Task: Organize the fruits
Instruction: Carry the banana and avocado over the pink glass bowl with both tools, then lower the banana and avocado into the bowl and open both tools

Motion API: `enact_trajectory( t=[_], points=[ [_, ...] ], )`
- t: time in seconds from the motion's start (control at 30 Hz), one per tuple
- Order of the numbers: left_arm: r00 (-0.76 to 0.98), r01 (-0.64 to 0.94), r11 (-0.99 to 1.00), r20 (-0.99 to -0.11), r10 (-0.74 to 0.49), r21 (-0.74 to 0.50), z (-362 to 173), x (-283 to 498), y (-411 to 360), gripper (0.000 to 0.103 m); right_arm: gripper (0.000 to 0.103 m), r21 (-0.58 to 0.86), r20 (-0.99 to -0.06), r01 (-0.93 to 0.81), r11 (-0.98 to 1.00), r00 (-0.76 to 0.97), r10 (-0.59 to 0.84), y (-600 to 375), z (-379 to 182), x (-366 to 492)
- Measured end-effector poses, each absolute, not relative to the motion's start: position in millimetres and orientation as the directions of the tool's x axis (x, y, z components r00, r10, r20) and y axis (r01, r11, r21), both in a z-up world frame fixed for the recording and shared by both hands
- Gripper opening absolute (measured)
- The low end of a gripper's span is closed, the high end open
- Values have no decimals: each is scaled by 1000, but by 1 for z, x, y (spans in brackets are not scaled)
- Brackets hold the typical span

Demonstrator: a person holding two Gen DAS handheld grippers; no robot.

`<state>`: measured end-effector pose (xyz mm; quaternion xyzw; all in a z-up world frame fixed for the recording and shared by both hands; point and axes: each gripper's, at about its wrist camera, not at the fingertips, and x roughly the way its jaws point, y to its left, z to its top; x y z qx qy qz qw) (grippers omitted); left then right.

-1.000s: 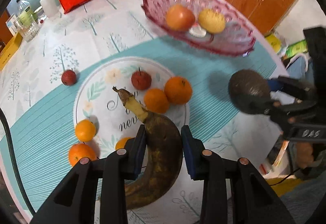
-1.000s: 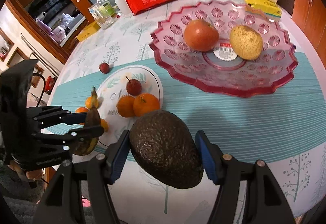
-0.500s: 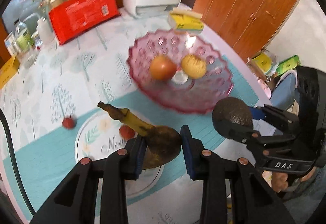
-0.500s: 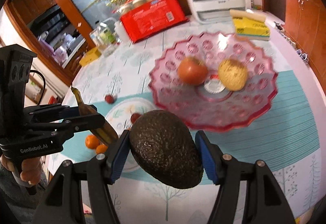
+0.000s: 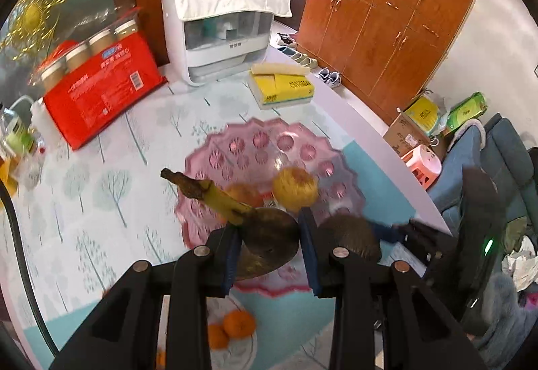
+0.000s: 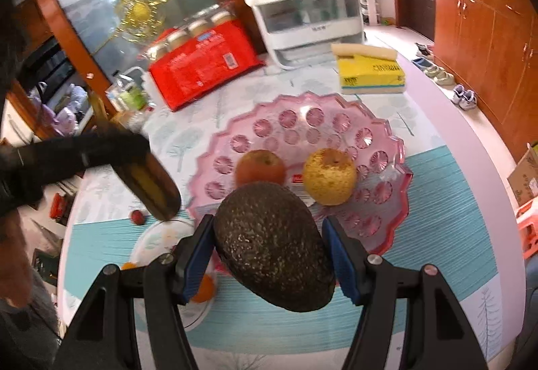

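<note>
Gripping an overripe, brown-skinned banana (image 5: 265, 235) between its blue pads, the left claw (image 5: 270, 247) holds the fruit in the air above the near rim of the pink bowl (image 5: 269, 148), stem pointing up and away. Beside it the right claw (image 6: 272, 252) is clamped on a dark, pebbly avocado (image 6: 274, 245), also held clear of the surface (image 6: 447, 228) just short of the bowl's near edge. Inside the bowl sit a reddish apple (image 6: 260, 166) and a yellow pear (image 6: 329, 176), side by side near the middle, with open room on the far side and to the left. A few oranges (image 5: 238, 324) rest on a small white plate (image 5: 242, 349) lower down, and a small red fruit (image 6: 137, 217) lies on the cloth beside it.

This looks like the carrying step, both fruits on their way to the bowl. Next, each claw probably needs to move forward over an open patch, come down low, and part its fingers gently so neither soft fruit drops or knocks the pair already there.
</note>
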<state>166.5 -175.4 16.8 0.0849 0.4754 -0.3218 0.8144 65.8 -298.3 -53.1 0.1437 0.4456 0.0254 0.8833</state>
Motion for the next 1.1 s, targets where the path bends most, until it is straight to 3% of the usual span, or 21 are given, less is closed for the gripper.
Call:
enact_trajectory(
  t=[0.37,0.6,0.77,0.83,0.9,1.1],
  points=[
    [328,600,792,-867,-376,-116,-29,236,-223,31,65,262,-844,188,947,520,130,-299,-107,105],
    [363,661,750,-867,-342,-19,-52,246,-259,31,66,233,-805,224,946,590,59,-297,-93,105],
    [330,694,720,-881,-340,-18,-66,246,-274,34,66,216,-803,234,948,595,36,-291,-96,105],
    [346,692,722,-885,-310,18,-71,246,-278,42,66,206,-805,242,948,593,24,-289,-98,103],
    [370,685,727,-882,-291,48,-72,244,-278,63,66,202,-807,250,947,590,16,-288,-99,100],
    [420,665,743,-862,-284,79,-62,235,-262,78,66,195,-808,284,939,589,-10,-292,-97,94]
  ],
)
